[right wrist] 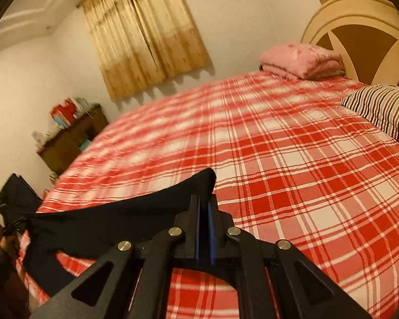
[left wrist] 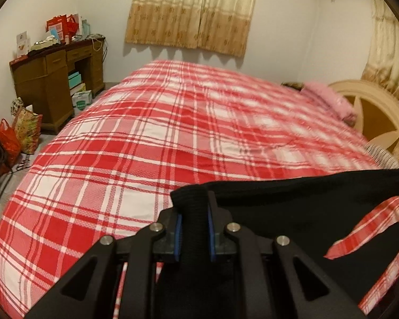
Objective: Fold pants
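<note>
Above the near edge of the bed [left wrist: 151,122], you hold the black pants [left wrist: 292,207] stretched between your two tongs, lifted off the red-and-white checked bedspread [right wrist: 292,164]. Your left tongs [left wrist: 193,228] are closed on a bunched, ribbed edge of the pants, which stands up between the blue pads [left wrist: 177,236]. Your right tongs [right wrist: 205,226] are narrowed to a slim gap and grip another corner of the same pants, whose tip pokes up past the fingers. From each grip the cloth sags in a shallow curve toward the other hand; in the left view, part of it hangs down over the bedspread at lower right.

At the far end of the bed, a folded pink blanket [right wrist: 300,62] lies beside the cream and brown headboard [right wrist: 359,32], with a striped pillow [right wrist: 383,111] nearer you on the right. A wooden desk [left wrist: 55,79] piled with boxes and bags stands against the left wall, well apart from the pants. Yellow curtains [left wrist: 191,10] hang on the wall beyond the bed.
</note>
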`<state>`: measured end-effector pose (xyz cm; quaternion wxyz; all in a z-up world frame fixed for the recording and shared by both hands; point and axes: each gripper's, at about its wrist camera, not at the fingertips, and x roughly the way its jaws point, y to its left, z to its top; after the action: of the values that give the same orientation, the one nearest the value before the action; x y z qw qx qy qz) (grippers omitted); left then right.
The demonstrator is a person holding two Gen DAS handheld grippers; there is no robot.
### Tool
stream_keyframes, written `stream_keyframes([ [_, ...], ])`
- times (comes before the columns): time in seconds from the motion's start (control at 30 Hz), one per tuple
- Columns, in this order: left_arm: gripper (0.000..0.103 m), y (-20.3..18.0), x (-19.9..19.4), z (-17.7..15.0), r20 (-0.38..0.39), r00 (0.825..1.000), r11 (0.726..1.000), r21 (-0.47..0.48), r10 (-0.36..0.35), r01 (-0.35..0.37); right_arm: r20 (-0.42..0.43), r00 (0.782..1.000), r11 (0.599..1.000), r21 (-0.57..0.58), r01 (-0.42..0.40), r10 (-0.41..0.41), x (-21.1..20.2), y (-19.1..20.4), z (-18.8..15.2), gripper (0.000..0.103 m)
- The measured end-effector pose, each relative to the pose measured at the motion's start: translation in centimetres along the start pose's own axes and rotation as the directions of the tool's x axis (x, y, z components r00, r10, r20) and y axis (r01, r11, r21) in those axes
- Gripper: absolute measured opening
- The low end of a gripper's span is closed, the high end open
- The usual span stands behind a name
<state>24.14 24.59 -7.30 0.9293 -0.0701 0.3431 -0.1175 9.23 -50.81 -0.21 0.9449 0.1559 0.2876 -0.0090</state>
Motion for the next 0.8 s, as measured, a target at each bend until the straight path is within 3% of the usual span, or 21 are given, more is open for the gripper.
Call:
stream_keyframes([
  [0.3,0.016,1.7,-4.3,-4.0,0.082,0.984,0.985,-0.045,-0.16,0.164,0.076,0.992,0.994,0.017,-0.106,0.104,-6.9,-2.3,-4.7,0.005],
  [0.53,0.016,2.5,-6.7,-8.7,0.088,0.963,0.965,-0.049,-0.253,0.258,-0.027,0.995,0.994,0.043,-0.099,0.1,-8.5,-5.2,-10.4,0.005],
  [0.8,0.017,3.3,-7.2,-12.4,0.056,0.961,0.96,-0.058,-0.27,0.273,-0.146,0.985,0.995,0.062,-0.078,0.086,-8.8,-6.5,-15.5,0.005],
])
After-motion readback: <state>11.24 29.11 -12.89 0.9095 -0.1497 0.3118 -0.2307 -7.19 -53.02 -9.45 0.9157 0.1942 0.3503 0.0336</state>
